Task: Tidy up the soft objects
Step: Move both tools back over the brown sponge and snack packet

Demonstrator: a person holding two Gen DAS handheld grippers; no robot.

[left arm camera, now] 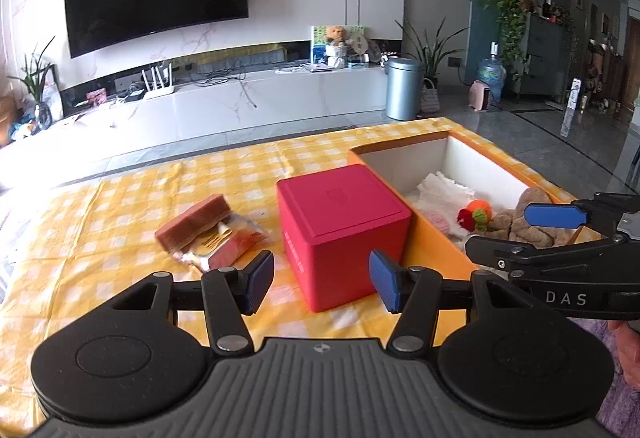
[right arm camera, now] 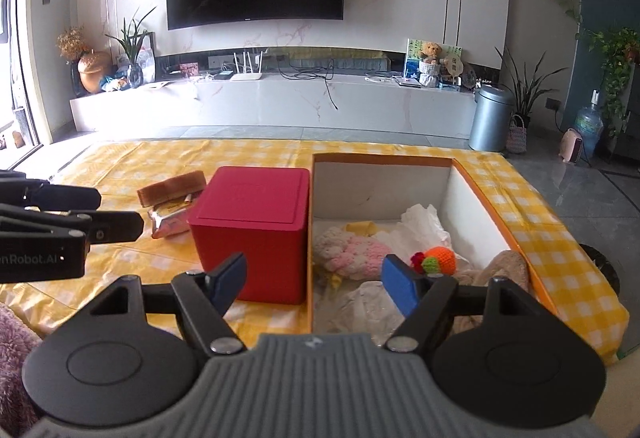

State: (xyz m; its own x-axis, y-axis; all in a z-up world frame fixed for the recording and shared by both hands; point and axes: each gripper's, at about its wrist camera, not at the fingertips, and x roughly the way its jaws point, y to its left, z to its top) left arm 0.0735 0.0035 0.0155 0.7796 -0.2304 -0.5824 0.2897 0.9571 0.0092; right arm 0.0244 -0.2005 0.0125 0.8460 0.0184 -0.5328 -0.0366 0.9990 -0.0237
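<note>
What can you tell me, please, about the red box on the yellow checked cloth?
The red box is a plain cube with smooth, matte sides and a flat closed lid marked by a recessed border line and a faint square emblem. Faint lettering runs down one side. It stands upright on the yellow checked tablecloth, close against the outer wall of the open orange box; whether they touch is unclear. A sponge and wrapped packet lie apart on its other side. Nothing grips it.

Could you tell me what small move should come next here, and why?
Probably ease the left hand-held gripper left toward the brown sponge: it lies outside on the checked cloth beside the red box, and both hand-held grippers, including the right, are open and empty.
</note>
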